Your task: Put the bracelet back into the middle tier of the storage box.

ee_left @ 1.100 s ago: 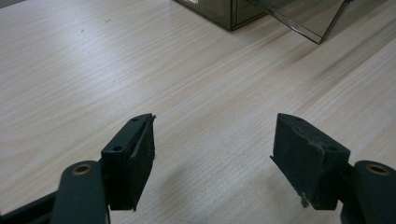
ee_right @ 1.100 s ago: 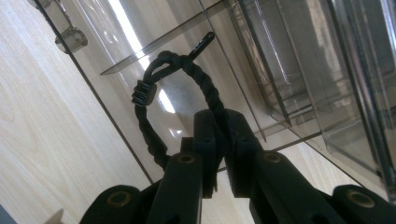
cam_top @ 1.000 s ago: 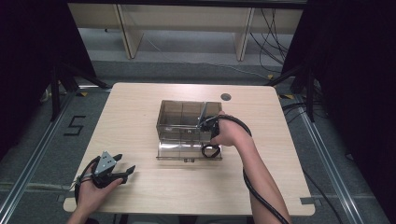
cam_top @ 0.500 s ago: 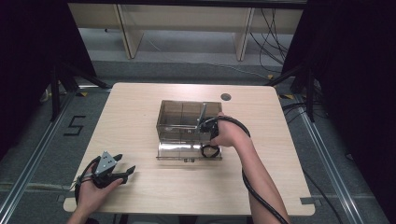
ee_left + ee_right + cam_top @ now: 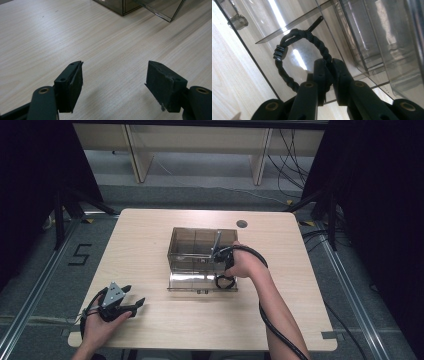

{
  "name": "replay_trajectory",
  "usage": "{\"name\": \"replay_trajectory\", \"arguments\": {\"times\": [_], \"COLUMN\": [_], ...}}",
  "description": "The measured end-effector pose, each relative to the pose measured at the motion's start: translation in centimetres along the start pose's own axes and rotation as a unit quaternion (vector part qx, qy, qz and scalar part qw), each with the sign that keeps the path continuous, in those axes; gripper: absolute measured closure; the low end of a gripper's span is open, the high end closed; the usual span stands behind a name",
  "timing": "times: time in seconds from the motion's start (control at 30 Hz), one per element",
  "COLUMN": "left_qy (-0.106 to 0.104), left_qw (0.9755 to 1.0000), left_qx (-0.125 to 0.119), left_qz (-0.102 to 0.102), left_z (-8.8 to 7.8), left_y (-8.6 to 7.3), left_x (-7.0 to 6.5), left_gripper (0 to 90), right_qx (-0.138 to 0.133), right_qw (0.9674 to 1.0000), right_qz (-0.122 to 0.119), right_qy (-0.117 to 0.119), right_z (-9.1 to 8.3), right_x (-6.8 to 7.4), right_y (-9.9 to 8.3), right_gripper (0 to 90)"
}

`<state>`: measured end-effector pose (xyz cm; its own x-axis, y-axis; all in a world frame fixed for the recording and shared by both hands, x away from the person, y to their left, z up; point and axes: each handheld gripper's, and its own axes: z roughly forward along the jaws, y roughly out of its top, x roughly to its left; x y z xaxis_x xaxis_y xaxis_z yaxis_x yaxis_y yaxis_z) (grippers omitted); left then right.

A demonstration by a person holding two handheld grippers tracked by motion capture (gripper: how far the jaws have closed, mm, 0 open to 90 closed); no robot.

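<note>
On the pale wooden worktop point(image 5: 150, 240), above grey floor point(image 5: 210, 195), my right tongs point(image 5: 329, 63), just easing apart, pinch the black cord loop point(image 5: 287, 50); my left tongs point(image 5: 113, 75) gape, released.

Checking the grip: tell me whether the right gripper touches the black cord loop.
Touching. In the right gripper view, the right gripper pinches the black cord loop between its nearly closed jaws.

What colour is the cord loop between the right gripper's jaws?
Black, a twisted cord loop; the right gripper view shows it best.

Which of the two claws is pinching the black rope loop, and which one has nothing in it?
The right claw pinches the black rope loop at the clear box. The left claw gapes open over the bare table.
</note>
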<state>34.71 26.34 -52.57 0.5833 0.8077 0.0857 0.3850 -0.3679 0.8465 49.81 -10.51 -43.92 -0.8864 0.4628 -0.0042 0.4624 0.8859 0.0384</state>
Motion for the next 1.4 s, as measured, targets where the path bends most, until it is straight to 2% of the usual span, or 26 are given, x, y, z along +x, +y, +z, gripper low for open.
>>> {"name": "replay_trajectory", "arguments": {"times": [0.1,0.17,0.23,0.37,0.73,0.77,0.83,0.9,0.93,1.0,1.07,1.13,1.17,1.2,1.23,1.3,1.4], "left_qy": [-0.002,-0.002,-0.002,0.0,-0.001,-0.001,0.0,0.0,0.0,0.001,0.001,0.001,0.001,-0.002,-0.001,-0.001,0.0], "left_qw": [1.0,1.0,1.0,0.9999,0.9999,0.9999,0.9999,0.9999,0.9999,0.9999,1.0,1.0,1.0,1.0,1.0,1.0,1.0], "left_qx": [-0.002,-0.002,-0.001,0.003,0.005,0.005,0.003,0.003,0.003,0.003,0.004,0.002,0.003,0.0,0.001,0.001,0.001], "left_qz": [-0.003,-0.002,-0.002,0.011,0.015,0.014,0.013,0.012,0.013,0.011,0.009,0.007,0.009,0.005,0.006,0.006,0.006], "left_z": [0.0,0.0,0.0,0.0,0.0,0.0,0.0,0.0,0.0,0.0,0.0,0.0,0.0,0.0,0.1,0.1,0.0], "left_y": [0.0,0.0,0.0,0.0,0.1,0.1,0.1,0.1,0.1,0.0,0.1,0.0,0.1,0.0,0.1,0.1,0.1], "left_x": [-0.1,-0.1,-0.1,0.0,0.0,0.0,0.0,0.0,0.0,0.0,0.1,0.0,0.0,0.0,0.0,0.0,0.0], "left_gripper": [29.4,29.4,29.4,29.4,29.4,29.4,29.4,29.4,29.4,29.4,29.4,29.4,29.4,29.4,29.4,29.4,29.4], "right_qx": [-0.003,-0.001,-0.01,-0.014,-0.029,-0.031,-0.038,-0.04,-0.042,-0.042,-0.044,-0.044,-0.034,-0.034,-0.034,-0.034,-0.035], "right_qw": [1.0,1.0,0.9999,0.9997,0.9992,0.9992,0.9988,0.9988,0.9982,0.9982,0.9973,0.9969,0.9969,0.9969,0.9959,0.9953,0.9951], "right_qz": [0.002,0.001,0.002,-0.002,0.014,0.011,0.028,0.024,0.041,0.042,0.058,0.064,0.071,0.071,0.083,0.091,0.092], "right_qy": [0.004,-0.006,0.001,-0.022,-0.024,-0.021,-0.015,-0.014,-0.012,-0.009,0.002,0.001,0.002,0.002,0.007,0.0,-0.004], "right_z": [0.0,-0.6,-0.6,-1.7,-3.0,-3.1,-3.4,-3.5,-3.5,-3.5,-3.5,-3.4,-3.0,-3.0,-2.7,-2.3,-2.0], "right_x": [0.1,0.2,0.2,0.3,0.5,0.5,0.7,0.6,0.8,0.8,1.0,1.0,1.1,1.1,1.2,1.2,1.2], "right_y": [-0.1,-0.2,-0.2,-0.3,-1.7,-2.0,-3.0,-3.4,-4.2,-4.6,-6.2,-6.6,-7.9,-7.9,-8.8,-9.6,-10.6], "right_gripper": [78.6,77.6,77.1,74.4,72.7,72.3,71.5,71.2,70.3,70.0,69.1,69.0,68.6,68.6,68.3,68.0,67.7]}}
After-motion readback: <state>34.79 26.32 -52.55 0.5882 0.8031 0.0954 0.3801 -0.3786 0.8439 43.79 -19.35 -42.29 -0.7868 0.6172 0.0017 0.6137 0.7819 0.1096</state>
